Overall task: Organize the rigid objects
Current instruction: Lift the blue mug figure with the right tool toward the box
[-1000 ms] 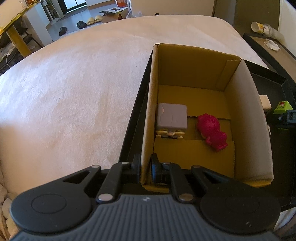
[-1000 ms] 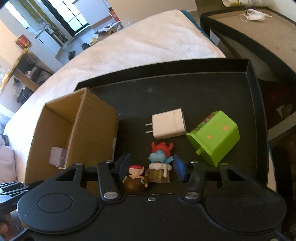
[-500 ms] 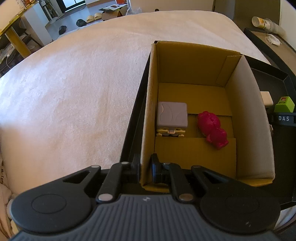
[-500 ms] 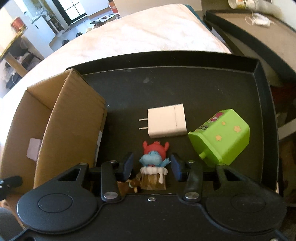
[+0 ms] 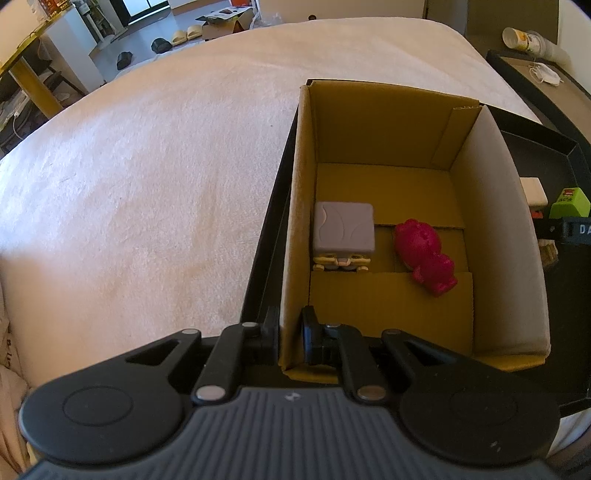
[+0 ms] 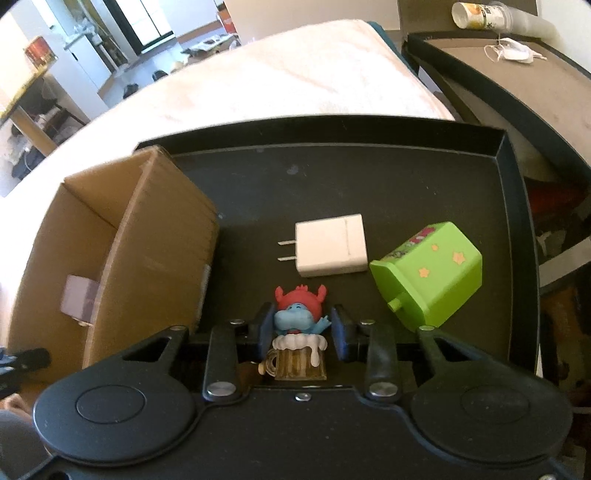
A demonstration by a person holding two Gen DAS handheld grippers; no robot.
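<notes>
Black tray (image 6: 369, 147) on pale bedspread. Left gripper (image 5: 290, 334) clamps cardboard box (image 5: 295, 184) wall. Right gripper (image 6: 300, 326) straddles blue figurine (image 6: 297, 317), gaps visible; you pinch next, then lift into box.

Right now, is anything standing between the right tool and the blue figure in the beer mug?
Nothing visible does. The blue figure already sits between the fingers of the right tool; whether they touch it is unclear.

Beyond my bed (image 5: 147, 177), with its pale, fuzzy cover, daylight falls on a light floor (image 5: 155, 37) where slippers (image 5: 186, 34) lie. Left of the bed stands a yellow-legged desk (image 5: 31, 83); right of it, a dark-rimmed side table (image 6: 517, 77).
</notes>
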